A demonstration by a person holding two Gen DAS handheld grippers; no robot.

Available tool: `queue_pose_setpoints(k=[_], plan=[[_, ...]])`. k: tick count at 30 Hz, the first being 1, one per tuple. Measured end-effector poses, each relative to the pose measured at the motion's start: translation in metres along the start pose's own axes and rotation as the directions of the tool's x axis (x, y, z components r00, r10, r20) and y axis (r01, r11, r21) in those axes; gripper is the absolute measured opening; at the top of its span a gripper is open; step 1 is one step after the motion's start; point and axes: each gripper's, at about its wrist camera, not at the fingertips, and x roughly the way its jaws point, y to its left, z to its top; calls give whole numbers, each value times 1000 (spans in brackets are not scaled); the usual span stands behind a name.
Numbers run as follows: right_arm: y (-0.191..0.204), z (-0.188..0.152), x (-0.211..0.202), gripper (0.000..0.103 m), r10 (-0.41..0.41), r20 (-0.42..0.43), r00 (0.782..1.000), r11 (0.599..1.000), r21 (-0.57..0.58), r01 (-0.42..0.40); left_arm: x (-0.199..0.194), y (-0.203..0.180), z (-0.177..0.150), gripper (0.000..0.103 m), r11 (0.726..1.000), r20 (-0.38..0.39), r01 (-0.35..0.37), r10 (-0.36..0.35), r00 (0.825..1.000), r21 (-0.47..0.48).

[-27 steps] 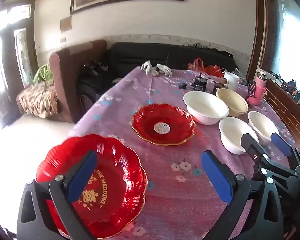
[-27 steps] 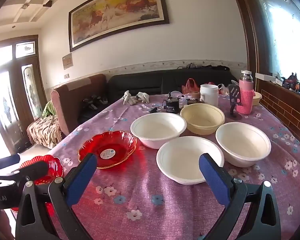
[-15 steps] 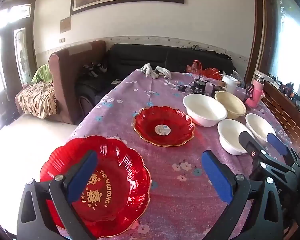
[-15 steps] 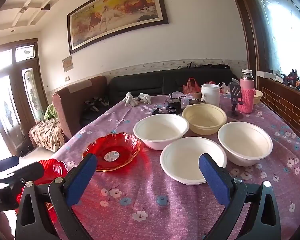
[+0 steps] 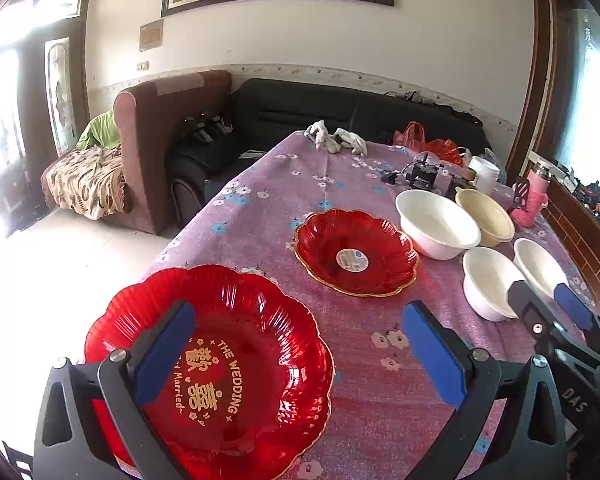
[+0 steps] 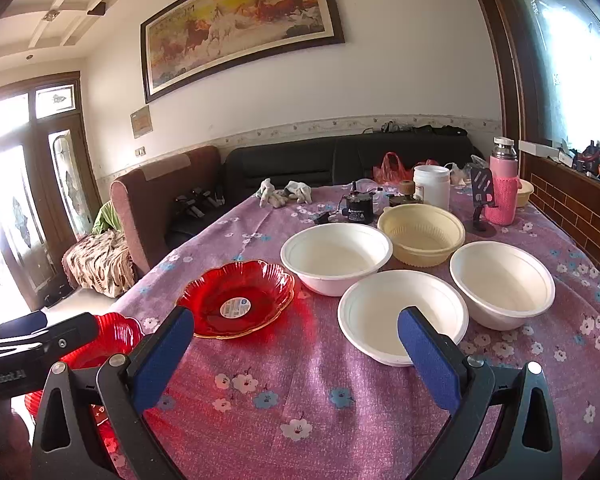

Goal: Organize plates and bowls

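Left wrist view: left tool [image 5: 298, 350] spread over near red plate [image 5: 236, 364]; right tool [image 6: 296, 354] spread, holding nothing.

Partly hidden plates and bowls

The left gripper [image 5: 298, 344] covers part of the wedding plate [image 5: 236, 344]; the right gripper [image 6: 296, 344] hides the near white bowl's [image 6: 380, 316] front rim.
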Motion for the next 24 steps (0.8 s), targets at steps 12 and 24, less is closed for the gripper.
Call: queue_pose_setpoints(k=[12,24], plan=[[-5,14,13,103,21,-11,1000,999,34,-21,15,-4,10,103,1000,-34,-18,18,999,14],[-9,32,48,103,109,-46,993,986,132,-102,31,1,42,103,999,-55,-34,34,998,5]])
